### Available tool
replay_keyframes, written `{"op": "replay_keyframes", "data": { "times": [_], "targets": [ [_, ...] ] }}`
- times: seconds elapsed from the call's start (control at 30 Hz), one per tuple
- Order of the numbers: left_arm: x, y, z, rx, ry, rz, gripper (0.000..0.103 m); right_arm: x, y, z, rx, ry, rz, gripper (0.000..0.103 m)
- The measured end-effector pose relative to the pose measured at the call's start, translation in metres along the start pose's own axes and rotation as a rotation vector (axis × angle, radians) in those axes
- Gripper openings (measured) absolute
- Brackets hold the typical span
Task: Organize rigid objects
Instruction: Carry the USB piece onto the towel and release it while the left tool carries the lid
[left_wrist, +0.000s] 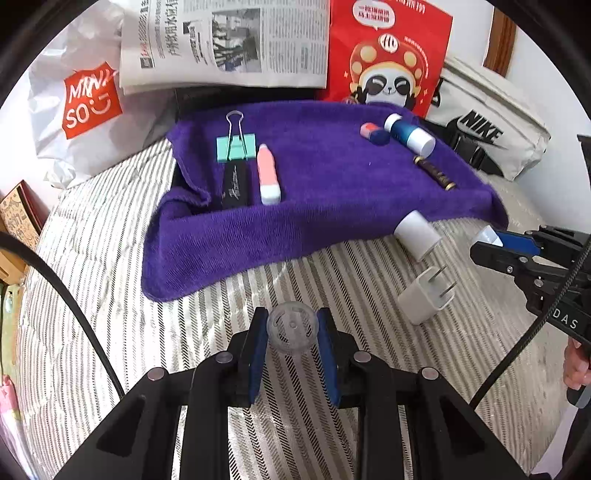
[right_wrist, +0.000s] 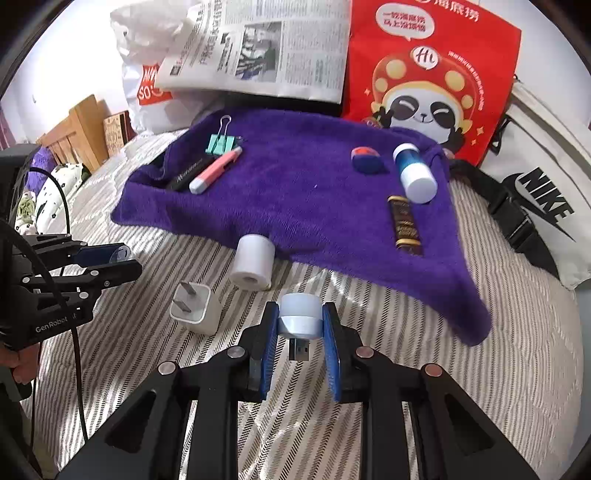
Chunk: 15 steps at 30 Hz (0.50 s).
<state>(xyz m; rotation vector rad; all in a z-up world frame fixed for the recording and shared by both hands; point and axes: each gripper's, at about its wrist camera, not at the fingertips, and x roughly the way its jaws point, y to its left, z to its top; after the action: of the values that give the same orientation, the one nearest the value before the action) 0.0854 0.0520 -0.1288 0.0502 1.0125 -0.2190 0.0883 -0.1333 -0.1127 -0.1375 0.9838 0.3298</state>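
USB night light (right_wrist: 300, 314): small, white dome over a pale blue body, USB plug pointing back toward the camera; pinched between the blue pads of the right gripper (right_wrist: 300, 325), above the striped bedcover (right_wrist: 480, 369), just short of the purple towel's near edge.
Right gripper state: clenched on the USB night light, pads pressing both flanks.
Clear plastic disc (left_wrist: 292, 326): round, translucent, clamped in the left gripper (left_wrist: 292, 332), which hovers over the bedcover in front of the towel.
Left gripper state: grasping the disc, jaws narrow.
Purple towel (left_wrist: 332, 192): sorting surface. Left group: mint binder clip (left_wrist: 236, 146), black pen (left_wrist: 234, 184), pink highlighter (left_wrist: 267, 177). Right group: blue-red eraser (left_wrist: 373, 133), blue glue stick (left_wrist: 408, 134), dark brown tube (left_wrist: 434, 171).
Still off the towel: white cylinder (right_wrist: 253, 264) at its near edge; white wall charger (right_wrist: 195, 308) on the bedcover, just beside it.
Step in hand (judged): both picks done, carry phase toward the towel.
Next move calls for: forward travel over the towel edge, set-down in the bare middle, clear of both groups; release one gripper at a time.
Risk (judged): night light may roll on the soft pile.
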Motion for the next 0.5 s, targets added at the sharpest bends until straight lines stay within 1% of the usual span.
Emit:
{"op": "replay_keyframes", "data": {
  "times": [0.07,0.23,0.33,0.5],
  "targets": [
    [-0.006,0.002,0.003,-0.012,-0.01,-0.014,0.026,-0.006,-0.003,0.003,0.002,-0.013,0.008,0.024],
    [-0.021,0.007,0.013,-0.021,-0.046,-0.006,0.026,-0.016,-0.01,0.014,0.017,-0.046,0.009,0.024],
    [-0.029,0.007,0.021,-0.01,-0.065,0.003,0.026,-0.02,-0.016,0.021,0.034,-0.061,0.024,0.024],
    [-0.036,0.006,0.036,-0.005,-0.087,0.011,0.026,-0.027,-0.023,0.035,0.037,-0.091,0.012,0.024]
  ]
}}
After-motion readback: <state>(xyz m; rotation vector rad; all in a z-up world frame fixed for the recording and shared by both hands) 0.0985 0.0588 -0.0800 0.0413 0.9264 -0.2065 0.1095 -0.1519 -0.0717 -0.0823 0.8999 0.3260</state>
